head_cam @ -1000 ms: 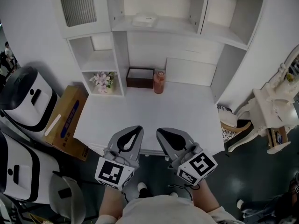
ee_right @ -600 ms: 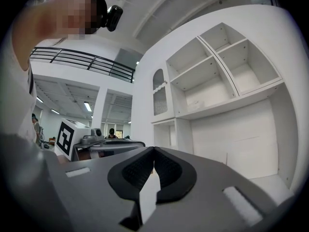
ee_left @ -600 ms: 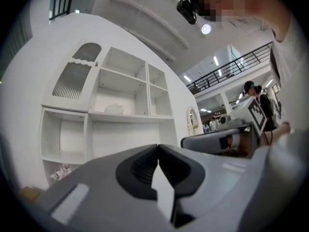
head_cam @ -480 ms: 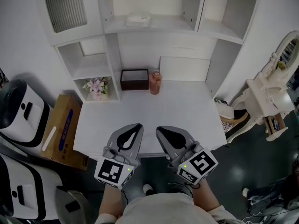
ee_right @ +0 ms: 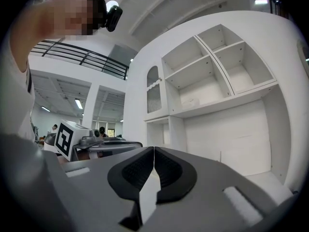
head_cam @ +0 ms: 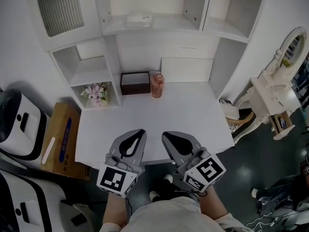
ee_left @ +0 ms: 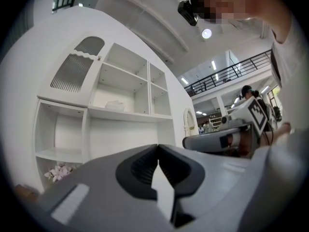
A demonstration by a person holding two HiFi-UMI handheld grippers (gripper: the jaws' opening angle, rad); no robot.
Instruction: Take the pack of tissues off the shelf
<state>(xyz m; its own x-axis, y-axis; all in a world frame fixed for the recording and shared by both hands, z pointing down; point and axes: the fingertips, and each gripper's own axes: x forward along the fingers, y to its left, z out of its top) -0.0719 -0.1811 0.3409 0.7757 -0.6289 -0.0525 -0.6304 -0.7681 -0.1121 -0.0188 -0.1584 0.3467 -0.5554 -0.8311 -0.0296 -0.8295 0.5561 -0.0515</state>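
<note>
Head view: the left gripper (head_cam: 141,132) and right gripper (head_cam: 165,136) are hovering side by side at lower centre. Their tips are overlapping the near edge of the white bench (head_cam: 193,120) and both are aiming toward the shelving. The pack of tissues (head_cam: 139,19) is lying on the shelf (head_cam: 169,24) at top centre, well apart from both grippers. At the back of the bench a dark box (head_cam: 135,82) and an orange jar (head_cam: 156,85) are standing just beside each other. Flowers (head_cam: 95,92) are sitting in a cubby at left. A cardboard box (head_cam: 60,141) is lying on the dark floor at far left.

Left gripper view: the fingers (ee_left: 140,170) are meeting tip to tip, clenched on nothing. The pack is showing small on the shelf, left of centre.

Right gripper view: its fingers (ee_right: 135,170) are likewise pressing together, empty. The pack is showing on the shelf above centre right.
</note>
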